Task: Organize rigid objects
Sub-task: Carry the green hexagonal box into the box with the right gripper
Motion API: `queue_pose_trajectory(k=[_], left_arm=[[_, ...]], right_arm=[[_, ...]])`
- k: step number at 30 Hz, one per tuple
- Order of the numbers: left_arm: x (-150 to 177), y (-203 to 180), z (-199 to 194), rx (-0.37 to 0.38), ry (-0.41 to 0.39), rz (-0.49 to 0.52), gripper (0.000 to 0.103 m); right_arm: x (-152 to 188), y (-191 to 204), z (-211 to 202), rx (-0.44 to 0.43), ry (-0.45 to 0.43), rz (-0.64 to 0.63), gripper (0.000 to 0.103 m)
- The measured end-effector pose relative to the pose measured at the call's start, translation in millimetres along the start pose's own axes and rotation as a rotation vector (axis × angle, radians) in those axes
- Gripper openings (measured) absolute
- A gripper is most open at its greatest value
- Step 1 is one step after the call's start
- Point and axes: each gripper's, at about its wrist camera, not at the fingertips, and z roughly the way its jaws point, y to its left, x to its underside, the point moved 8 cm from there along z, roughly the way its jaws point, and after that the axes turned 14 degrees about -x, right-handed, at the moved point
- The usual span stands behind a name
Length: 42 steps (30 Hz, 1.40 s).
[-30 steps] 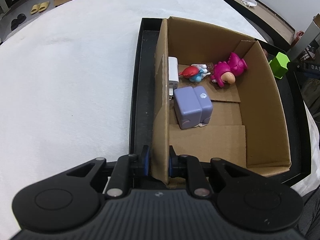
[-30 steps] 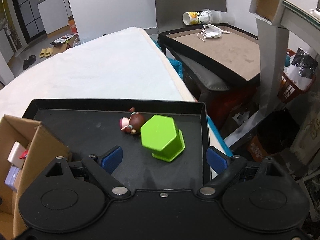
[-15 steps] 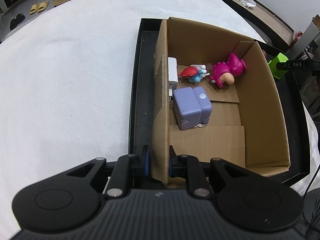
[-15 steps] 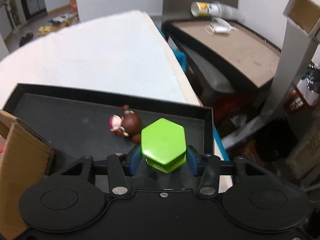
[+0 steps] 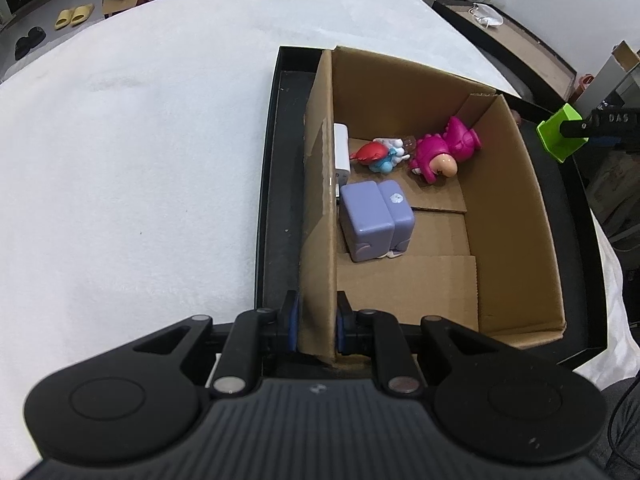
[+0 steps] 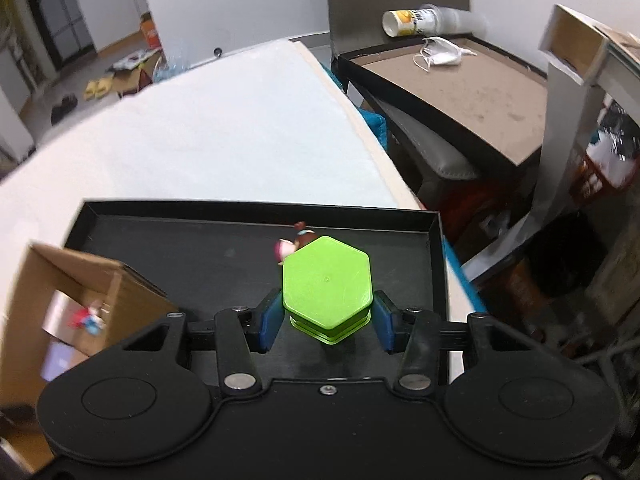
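Observation:
My left gripper (image 5: 317, 320) is shut on the near left wall of the open cardboard box (image 5: 516, 208), which stands in a black tray (image 5: 272, 184). Inside the box lie a purple block (image 5: 376, 214), a pink dinosaur toy (image 5: 442, 154), a red and blue figure (image 5: 378, 156) and a white block (image 5: 342, 152). My right gripper (image 6: 326, 322) is shut on a green hexagonal block (image 6: 326, 282) and holds it above the tray (image 6: 200, 240). The green block also shows in the left wrist view (image 5: 558, 138), beyond the box's right wall. A small brown-haired figurine (image 6: 290, 244) lies on the tray behind the block.
The tray sits on a white cloth-covered table (image 5: 140, 140). To the right, off the table, stand a black tray-top stand (image 6: 460, 92) with a paper cup (image 6: 404, 20) and a face mask (image 6: 440, 54), and a grey post (image 6: 568, 128).
My right gripper closed on the green block and lifted it off the tray, and it now hides most of the figurine. My left gripper still holds the box wall.

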Motion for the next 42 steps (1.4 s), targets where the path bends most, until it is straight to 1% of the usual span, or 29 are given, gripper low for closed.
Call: queue_pose_trajectory(k=[10,18,21,24,29,42], left_arm=[[1,4,-9,0.037,-0.030,-0.019,0.016],[0,4,-11,0.066,-0.039,-0.028,0.016],[0,3,-11,0.064,-0.040,-0.023,0.016],[0,5,-10,0.079,-0.038,-0.032,0.016],[0,7,-10,0.100,-0.036,-0.042,0.016],[-1,10,-10,0.139,-0.048,-0.047,0.016]], right_arm=[[-9,53,-24,-0.062,-0.024,-0.034,0.046],[-10,94,-31,-0.098,-0.030,-0.045,0.046],[-9,105,-32,-0.108,-0.031,-0.040,0.046],[-6,117,-34,-0.118,-0.026,-0.035,0.046],[2,135,-32,-0.124,-0.006,-0.053,0.046],[26,171,-8,-0.119,0.063,-0.075,0.046]])
